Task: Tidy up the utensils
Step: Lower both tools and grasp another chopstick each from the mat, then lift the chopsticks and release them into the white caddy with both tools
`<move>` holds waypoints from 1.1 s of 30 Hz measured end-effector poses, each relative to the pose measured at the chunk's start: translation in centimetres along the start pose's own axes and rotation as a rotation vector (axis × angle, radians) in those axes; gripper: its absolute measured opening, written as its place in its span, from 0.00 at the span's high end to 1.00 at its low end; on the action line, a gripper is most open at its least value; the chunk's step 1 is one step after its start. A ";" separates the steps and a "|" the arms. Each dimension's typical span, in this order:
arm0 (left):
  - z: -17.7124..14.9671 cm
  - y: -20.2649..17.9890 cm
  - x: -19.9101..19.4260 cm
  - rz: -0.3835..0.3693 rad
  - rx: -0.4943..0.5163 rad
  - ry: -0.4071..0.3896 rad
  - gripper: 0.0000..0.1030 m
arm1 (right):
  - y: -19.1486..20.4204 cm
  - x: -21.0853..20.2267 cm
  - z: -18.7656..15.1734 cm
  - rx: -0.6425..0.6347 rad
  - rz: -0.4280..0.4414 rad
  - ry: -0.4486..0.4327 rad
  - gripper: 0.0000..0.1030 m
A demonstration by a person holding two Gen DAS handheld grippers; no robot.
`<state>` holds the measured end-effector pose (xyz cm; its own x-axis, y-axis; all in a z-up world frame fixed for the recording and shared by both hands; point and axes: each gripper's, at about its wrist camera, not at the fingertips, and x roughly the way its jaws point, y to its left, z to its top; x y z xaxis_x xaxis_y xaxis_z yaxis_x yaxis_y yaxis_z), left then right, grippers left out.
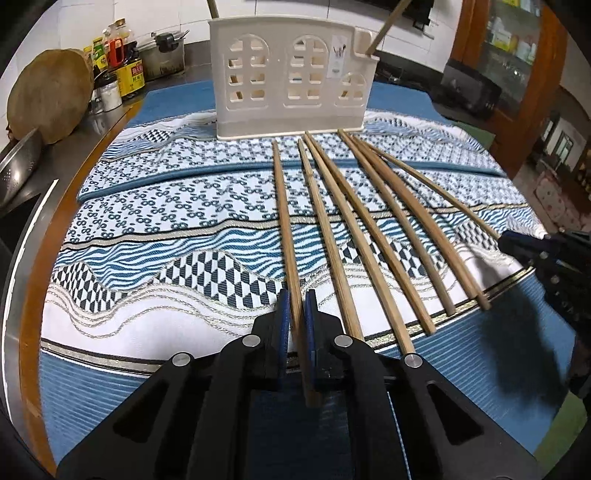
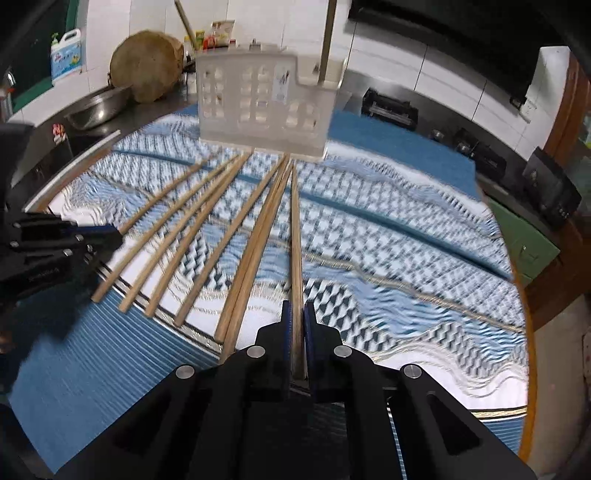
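Here the chopsticks (image 1: 354, 221) lie lengthwise, tips toward the holder (image 1: 291, 77).

We see a holder (image 1: 291, 79) standing upright at the far side of a mat (image 1: 166, 221), which covers a table (image 1: 44, 266). Chopsticks (image 1: 369, 229) lie on the mat in a fan, far tips close to the holder's base, near ends spread apart. One chopstick (image 1: 386, 26) stands tilted in the holder's right compartment. Our left gripper (image 1: 295, 306) sits at the near end of the leftmost chopstick (image 1: 282, 214); our right gripper (image 2: 297, 317) sits at the near end of the rightmost chopstick (image 2: 295, 236). Far left of the mat stand bottles (image 1: 118, 66), beside a round board (image 1: 51, 94) and a bowl (image 2: 98, 107).
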<state>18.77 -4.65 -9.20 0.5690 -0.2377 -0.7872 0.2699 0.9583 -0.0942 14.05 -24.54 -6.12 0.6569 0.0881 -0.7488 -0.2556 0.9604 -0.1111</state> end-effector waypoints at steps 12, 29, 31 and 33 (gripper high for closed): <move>2.8 1.5 -5.7 -0.039 -0.021 -0.175 0.94 | -1.6 -7.6 8.9 0.012 0.044 -0.203 0.94; 8.9 3.7 -8.8 -0.076 -0.004 -0.262 0.95 | -2.1 -12.0 24.5 -0.009 0.073 -0.322 0.94; 9.5 3.9 -9.1 -0.081 0.002 -0.270 0.95 | -2.1 -11.7 25.6 -0.006 0.046 -0.323 0.94; 10.0 3.9 -9.4 -0.087 0.010 -0.277 0.95 | -2.4 -11.2 26.3 0.003 0.038 -0.320 0.94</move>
<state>22.20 -0.23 3.93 0.7332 -0.3550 -0.5799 0.3343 0.9309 -0.1472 25.92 -20.84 19.71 0.8368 0.2021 -0.5088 -0.2823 0.9556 -0.0846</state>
